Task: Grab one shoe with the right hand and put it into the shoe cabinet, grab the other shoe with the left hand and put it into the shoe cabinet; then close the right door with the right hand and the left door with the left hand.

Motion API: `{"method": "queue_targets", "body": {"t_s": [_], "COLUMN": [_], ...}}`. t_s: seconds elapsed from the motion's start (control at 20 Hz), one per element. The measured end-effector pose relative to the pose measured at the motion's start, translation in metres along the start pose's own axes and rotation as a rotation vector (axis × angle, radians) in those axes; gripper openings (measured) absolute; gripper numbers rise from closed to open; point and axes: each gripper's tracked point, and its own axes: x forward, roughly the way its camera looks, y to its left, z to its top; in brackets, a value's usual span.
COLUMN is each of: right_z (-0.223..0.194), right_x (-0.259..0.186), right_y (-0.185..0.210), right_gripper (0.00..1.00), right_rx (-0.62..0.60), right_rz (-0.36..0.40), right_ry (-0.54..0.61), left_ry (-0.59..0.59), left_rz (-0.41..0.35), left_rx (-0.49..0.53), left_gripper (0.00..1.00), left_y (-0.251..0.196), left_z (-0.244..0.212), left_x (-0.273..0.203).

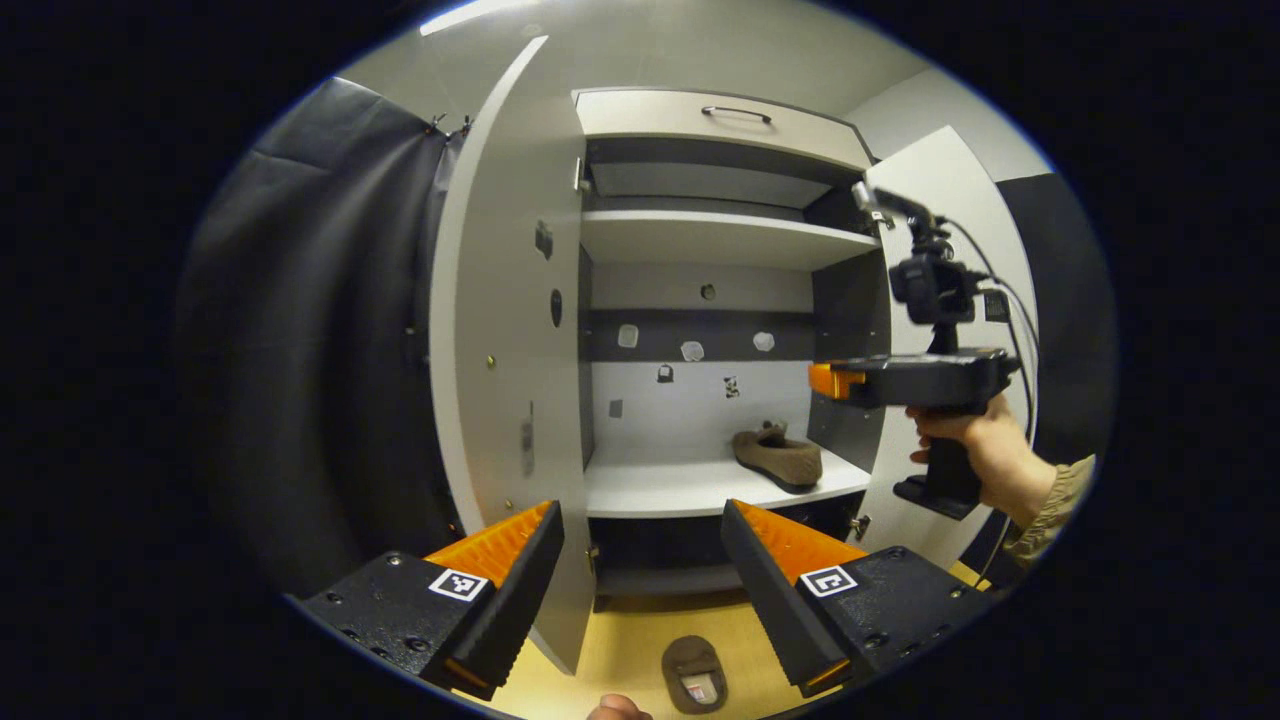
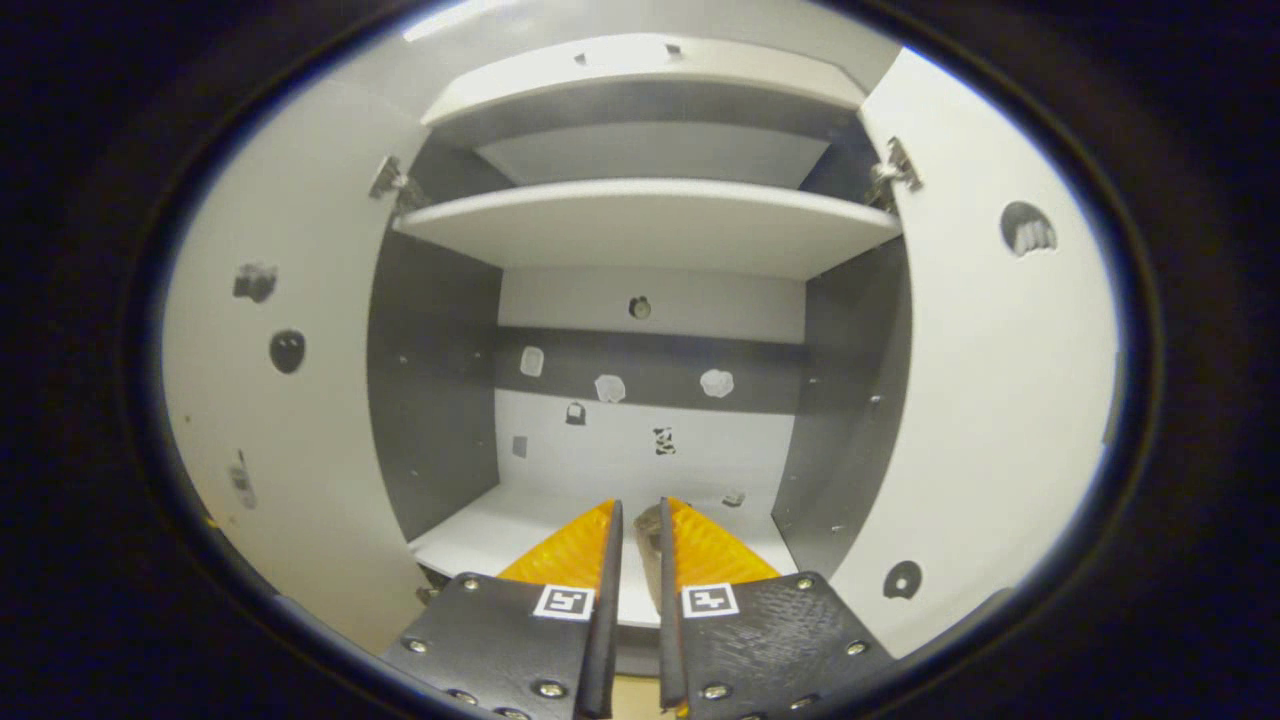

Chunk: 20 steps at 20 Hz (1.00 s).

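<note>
Left gripper (image 1: 640, 590) wide, empty, above floor shoe (image 1: 694, 674); right gripper (image 2: 638, 560) nearly closed, empty, before shelved shoe (image 1: 778, 458); left door (image 1: 500, 350) beside it may snag

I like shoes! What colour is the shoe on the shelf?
Brown shoe, best in the left gripper view.

No readable text; square coded markers on left gripper (image 1: 640, 590) and right gripper (image 2: 637, 600).

Tan shoe (image 1: 779, 458), white shelf (image 1: 690, 486), yellow floor (image 1: 640, 640)
</note>
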Motion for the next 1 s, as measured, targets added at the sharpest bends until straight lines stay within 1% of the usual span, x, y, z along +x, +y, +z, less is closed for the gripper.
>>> {"method": "queue_targets", "body": {"t_s": [0.15,0.2,0.25,0.3,0.45,0.55,0.7,0.85,1.0], "right_z": [0.024,0.03,0.036,0.04,0.051,0.056,0.062,0.066,0.063], "right_x": [-0.038,-0.05,-0.061,-0.072,-0.098,-0.112,-0.125,-0.133,-0.137], "right_y": [-0.006,-0.009,-0.013,-0.016,-0.031,-0.036,-0.045,-0.06,-0.074], "right_gripper": [0.17,0.15,0.17,0.17,0.2,0.2,0.2,0.2,0.2], "right_rx": [0.03,0.035,0.038,0.039,0.014,0.013,0.025,0.007,0.0], "right_rz": [-0.01,-0.015,-0.02,-0.026,-0.062,-0.075,-0.089,-0.117,-0.137], "right_ry": [-0.048,-0.061,-0.075,-0.087,-0.118,-0.123,-0.128,-0.135,-0.117], "left_ry": [0.104,0.147,0.189,0.236,0.409,0.529,0.654,0.767,0.816], "left_rz": [-0.047,-0.062,-0.074,-0.085,-0.131,-0.14,-0.145,-0.163,-0.183], "left_rx": [0.002,0.009,0.015,0.02,0.008,-0.001,0.005,0.009,0.014], "left_gripper": [0.98,0.98,0.98,0.98,0.98,0.99,0.99,1.0,0.98], "left_y": [-0.014,-0.019,-0.022,-0.025,-0.035,-0.035,-0.03,-0.029,-0.03], "left_z": [-0.048,-0.069,-0.089,-0.112,-0.181,-0.233,-0.295,-0.343,-0.38], "left_x": [0.017,0.021,0.026,0.03,0.041,0.039,0.037,0.028,0.024]}}
